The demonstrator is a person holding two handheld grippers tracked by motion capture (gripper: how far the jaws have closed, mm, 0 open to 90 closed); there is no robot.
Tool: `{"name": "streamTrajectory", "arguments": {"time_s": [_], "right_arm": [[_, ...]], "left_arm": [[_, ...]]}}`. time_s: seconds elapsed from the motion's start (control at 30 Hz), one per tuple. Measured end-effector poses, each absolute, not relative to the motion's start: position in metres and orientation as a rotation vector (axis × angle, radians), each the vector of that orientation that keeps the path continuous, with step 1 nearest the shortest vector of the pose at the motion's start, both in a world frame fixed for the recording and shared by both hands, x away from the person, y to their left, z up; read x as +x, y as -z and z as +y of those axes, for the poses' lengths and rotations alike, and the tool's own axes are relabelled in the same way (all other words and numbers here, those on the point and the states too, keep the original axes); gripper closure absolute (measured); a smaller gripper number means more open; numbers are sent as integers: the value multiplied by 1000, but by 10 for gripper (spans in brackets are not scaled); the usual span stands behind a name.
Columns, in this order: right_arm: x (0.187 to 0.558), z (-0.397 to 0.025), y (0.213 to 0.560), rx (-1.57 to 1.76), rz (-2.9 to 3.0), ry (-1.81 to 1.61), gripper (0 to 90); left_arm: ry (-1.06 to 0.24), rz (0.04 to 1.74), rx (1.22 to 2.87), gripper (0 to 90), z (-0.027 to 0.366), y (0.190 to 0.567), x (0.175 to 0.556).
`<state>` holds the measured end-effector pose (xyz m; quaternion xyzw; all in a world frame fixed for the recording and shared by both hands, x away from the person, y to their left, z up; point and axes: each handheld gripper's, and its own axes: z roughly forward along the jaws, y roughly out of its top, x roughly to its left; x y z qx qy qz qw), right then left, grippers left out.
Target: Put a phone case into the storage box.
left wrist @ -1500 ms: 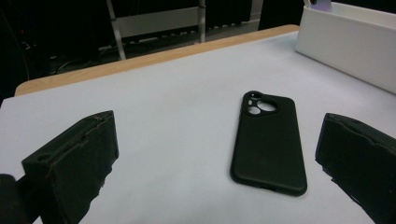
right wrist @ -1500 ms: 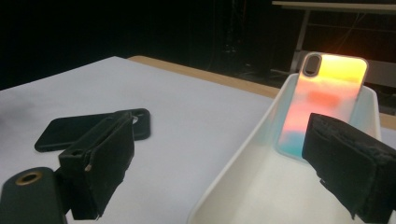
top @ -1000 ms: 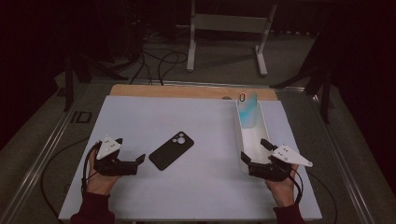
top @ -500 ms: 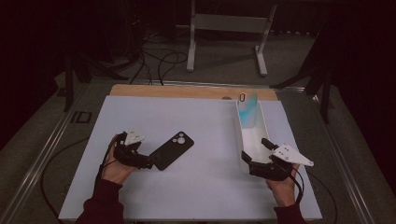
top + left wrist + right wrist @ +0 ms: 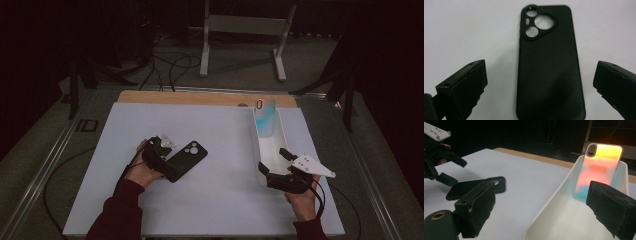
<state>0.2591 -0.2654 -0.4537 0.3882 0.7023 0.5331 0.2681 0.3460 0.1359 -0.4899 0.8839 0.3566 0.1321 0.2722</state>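
A black phone case (image 5: 186, 160) (image 5: 550, 65) (image 5: 471, 187) lies back up on the white table top, its camera cutout at the far end. My left gripper (image 5: 167, 165) (image 5: 540, 86) is open, its jaws wide apart on either side of the case's near end, not closed on it. A long white tray (image 5: 272, 147) (image 5: 554, 207) stands at the right, with an iridescent phone case (image 5: 265, 117) (image 5: 599, 170) leaning upright against its far end. My right gripper (image 5: 272, 172) (image 5: 541, 212) is open at the tray's near end, holding nothing.
A wooden strip (image 5: 200, 98) runs along the table's far edge. Beyond it a metal stand (image 5: 245, 35) and cables (image 5: 165, 65) sit on the dark floor. Bare white surface (image 5: 225, 145) lies between the two grippers.
My left gripper has moved right and forward to the black case, now straddling its near end. The right gripper has barely shifted by the tray.
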Motion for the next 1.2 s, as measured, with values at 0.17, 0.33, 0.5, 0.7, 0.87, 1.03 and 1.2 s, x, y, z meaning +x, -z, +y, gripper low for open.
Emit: {"name": "streamTrajectory", "arguments": {"time_s": [0.17, 0.33, 0.5, 0.7, 0.87, 1.03, 1.2], "right_arm": [[259, -266, 454, 1049, 1894, -1438, 84], [259, -265, 454, 1046, 1898, -1436, 84], [259, -265, 454, 1051, 1892, -1437, 84], [259, -266, 454, 1053, 1890, -1438, 84], [260, -265, 454, 1052, 1891, -1441, 85], [259, -263, 454, 1048, 1896, -1442, 85], [259, -263, 454, 1048, 1899, -1444, 85]], "left_arm": [[-331, 959, 2439, 0, 128, 499, 353], [-300, 945, 2497, 0, 120, 506, 355], [-270, 964, 2521, 0, 117, 514, 359], [-228, 985, 2535, 0, 114, 520, 363], [-199, 989, 2539, 0, 115, 521, 365], [-186, 989, 2553, 50, 114, 518, 366], [-192, 1002, 2556, 129, 112, 515, 365]]}}
